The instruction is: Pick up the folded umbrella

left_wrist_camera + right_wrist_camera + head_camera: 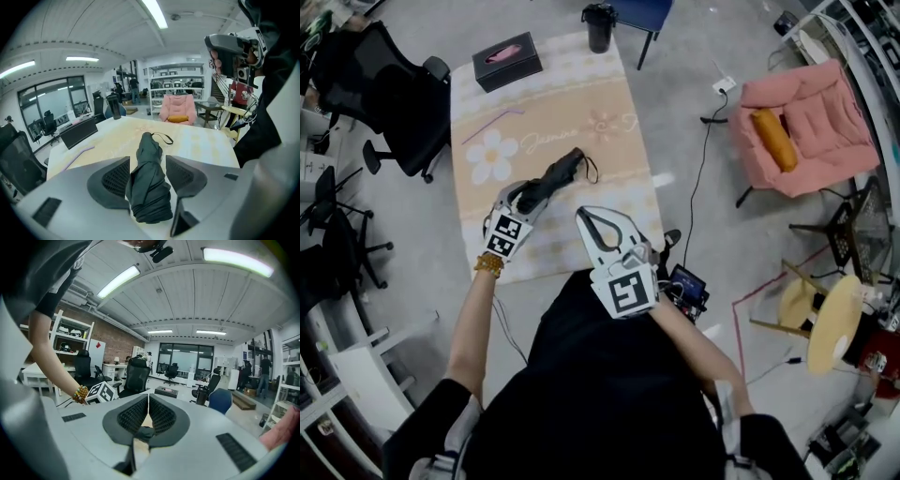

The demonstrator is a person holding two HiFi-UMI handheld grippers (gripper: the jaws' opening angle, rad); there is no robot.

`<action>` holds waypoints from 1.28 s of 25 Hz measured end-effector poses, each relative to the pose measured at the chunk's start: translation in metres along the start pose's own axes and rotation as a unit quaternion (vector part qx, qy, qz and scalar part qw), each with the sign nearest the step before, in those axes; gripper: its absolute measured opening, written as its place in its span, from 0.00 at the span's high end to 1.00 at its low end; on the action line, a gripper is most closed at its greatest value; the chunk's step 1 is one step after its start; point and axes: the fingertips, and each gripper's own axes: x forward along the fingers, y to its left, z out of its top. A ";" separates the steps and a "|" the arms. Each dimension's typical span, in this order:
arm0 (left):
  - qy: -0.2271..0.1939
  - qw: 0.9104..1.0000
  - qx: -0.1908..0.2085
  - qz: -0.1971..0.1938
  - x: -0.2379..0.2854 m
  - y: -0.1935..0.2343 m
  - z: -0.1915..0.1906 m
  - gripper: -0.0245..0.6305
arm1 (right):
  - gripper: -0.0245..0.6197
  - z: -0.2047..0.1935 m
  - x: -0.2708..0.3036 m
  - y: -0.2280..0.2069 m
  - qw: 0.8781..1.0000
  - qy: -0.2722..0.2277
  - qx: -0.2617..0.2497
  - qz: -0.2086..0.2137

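The folded black umbrella (555,176) lies slantwise on the flower-patterned tablecloth (581,112), its strap end pointing away from me. My left gripper (523,197) is down at the umbrella's near end. In the left gripper view the umbrella (149,183) lies between the two pads (115,178), which stand apart around it; a gap shows on the right side. My left gripper (147,161) is open. My right gripper (585,215) hovers over the table's near edge, right of the umbrella. Its jaws meet with nothing between them (148,398).
A black box (507,60) with a pink item on top sits at the table's far left, a purple straw (492,125) lies in front of it, and a dark flask (598,26) stands at the far edge. A black office chair (384,94) stands left, a pink armchair (806,127) right.
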 end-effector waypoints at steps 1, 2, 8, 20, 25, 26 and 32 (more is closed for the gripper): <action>0.004 1.000 0.000 -0.004 0.003 0.001 -0.003 0.62 | 0.94 -0.001 0.000 -0.001 1.000 0.001 0.003 -0.003; 0.007 1.000 -0.002 -0.008 0.006 0.002 -0.004 0.61 | 0.94 -0.001 -0.001 -0.003 1.000 0.002 0.005 -0.005; 0.036 0.999 -0.006 -0.034 0.025 0.000 -0.019 0.55 | 0.94 -0.004 -0.001 -0.007 1.000 0.004 0.012 -0.018; 0.082 0.995 -0.014 -0.048 0.049 0.000 -0.038 0.55 | 0.94 -0.008 -0.003 -0.014 0.999 0.007 0.021 -0.035; 0.105 0.993 -0.013 -0.043 0.056 0.005 -0.046 0.55 | 0.94 -0.012 -0.003 -0.020 0.999 0.016 0.024 -0.042; 0.108 0.993 -0.011 -0.042 0.058 0.005 -0.047 0.55 | 0.94 -0.012 -0.003 -0.021 0.999 0.018 0.024 -0.043; 0.106 0.993 -0.022 -0.035 0.065 0.008 -0.053 0.55 | 0.94 -0.012 0.004 -0.022 0.999 0.020 0.024 -0.040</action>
